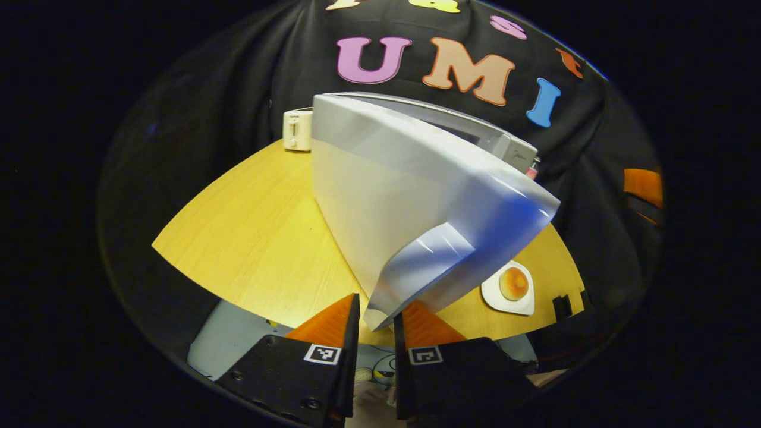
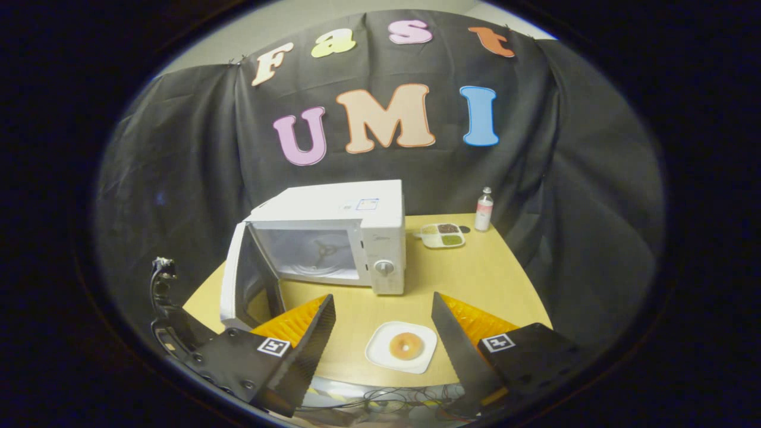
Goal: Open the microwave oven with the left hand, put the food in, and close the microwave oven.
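Left gripper view: my left gripper [image 1: 377, 321] sits at 6 o'clock, its fingers nearly together on either side of the free edge of the microwave door [image 1: 410, 208]; I cannot tell whether both press on it.
Door: swung wide open; the panel looks stiff and hinged, so I judge it will swing freely with light guidance at its outer edge.
Microwave [image 2: 333, 238]: right gripper view, 12 o'clock from centre; cavity exposed, turntable visible.
Right gripper [image 2: 383, 330]: fingers spread wide, nothing between them.
Food: doughnut [image 2: 406, 345] on a white plate [image 2: 380, 356], at 6 o'clock, between my right fingers' line of sight, near the table's front edge.
Handling, judged: doughnut soft, light, easily crushed; plate rigid, smooth, likely slippery. I would take the plate by its rim, kept level.
Table [image 2: 487, 279]: wooden.
Elsewhere: divided tray [image 2: 441, 235] and bottle [image 2: 484, 209] at 1 o'clock; toaster [image 1: 297, 130] at 11 o'clock in left gripper view.
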Demonstrator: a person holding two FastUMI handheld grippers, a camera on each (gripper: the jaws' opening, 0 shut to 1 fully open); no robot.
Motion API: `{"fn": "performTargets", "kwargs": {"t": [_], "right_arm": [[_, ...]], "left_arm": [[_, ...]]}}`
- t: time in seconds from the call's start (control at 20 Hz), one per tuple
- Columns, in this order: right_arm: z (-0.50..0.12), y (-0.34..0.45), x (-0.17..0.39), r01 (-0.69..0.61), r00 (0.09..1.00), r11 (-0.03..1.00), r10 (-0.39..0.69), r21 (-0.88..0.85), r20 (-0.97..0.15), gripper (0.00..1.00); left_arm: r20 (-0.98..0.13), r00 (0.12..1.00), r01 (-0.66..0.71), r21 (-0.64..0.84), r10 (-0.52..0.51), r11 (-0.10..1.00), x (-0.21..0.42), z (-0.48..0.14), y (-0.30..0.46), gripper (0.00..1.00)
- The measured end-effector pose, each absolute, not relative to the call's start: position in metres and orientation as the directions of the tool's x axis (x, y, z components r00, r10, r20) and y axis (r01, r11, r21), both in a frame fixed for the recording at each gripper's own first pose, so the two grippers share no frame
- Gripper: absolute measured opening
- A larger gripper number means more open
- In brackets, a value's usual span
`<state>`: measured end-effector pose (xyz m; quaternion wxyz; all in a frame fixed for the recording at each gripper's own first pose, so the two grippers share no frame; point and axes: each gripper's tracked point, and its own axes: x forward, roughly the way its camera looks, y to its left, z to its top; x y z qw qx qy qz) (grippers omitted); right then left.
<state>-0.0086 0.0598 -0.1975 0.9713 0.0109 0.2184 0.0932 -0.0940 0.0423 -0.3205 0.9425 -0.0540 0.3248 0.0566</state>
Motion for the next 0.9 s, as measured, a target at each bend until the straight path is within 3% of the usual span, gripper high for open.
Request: {"fn": "performTargets", "kwargs": {"t": [0.2,0.35,0.45,0.5,0.65,0.7,0.85,0.9], "right_arm": [[-0.205,0.066,-0.007,-0.214,0.873,0.975,0.22,0.063,-0.436,0.94],[-0.211,0.067,-0.001,-0.23,0.863,0.971,0.233,0.06,-0.448,0.94],[-0.216,0.065,0.002,-0.236,0.86,0.97,0.235,0.055,-0.453,0.94],[-0.219,0.065,0.004,-0.236,0.858,0.97,0.234,0.053,-0.457,0.94],[-0.233,0.059,0.01,-0.223,0.851,0.974,0.22,0.051,-0.477,0.94],[-0.239,0.056,0.012,-0.214,0.849,0.976,0.21,0.047,-0.485,1.0],[-0.26,0.048,0.018,-0.195,0.836,0.98,0.182,0.03,-0.518,0.94],[-0.269,0.046,0.02,-0.19,0.826,0.981,0.175,0.027,-0.536,1.0]], "left_arm": [[-0.601,0.782,-0.252,-0.06,0.167,0.966,-0.111,-0.309,0.082,0.46],[-0.602,0.769,-0.324,-0.074,0.217,0.943,-0.123,-0.303,0.104,0.67],[-0.601,0.762,-0.358,-0.082,0.241,0.93,-0.131,-0.3,0.113,0.72],[-0.601,0.76,-0.374,-0.09,0.249,0.923,-0.134,-0.299,0.119,0.67],[-0.605,0.748,-0.412,-0.102,0.272,0.906,-0.142,-0.297,0.128,0.67],[-0.605,0.743,-0.421,-0.09,0.286,0.903,-0.147,-0.296,0.133,0.67],[-0.599,0.721,-0.458,-0.032,0.35,0.888,-0.159,-0.291,0.155,0.67],[-0.591,0.716,-0.476,-0.024,0.372,0.879,-0.162,-0.289,0.163,0.67]]}}
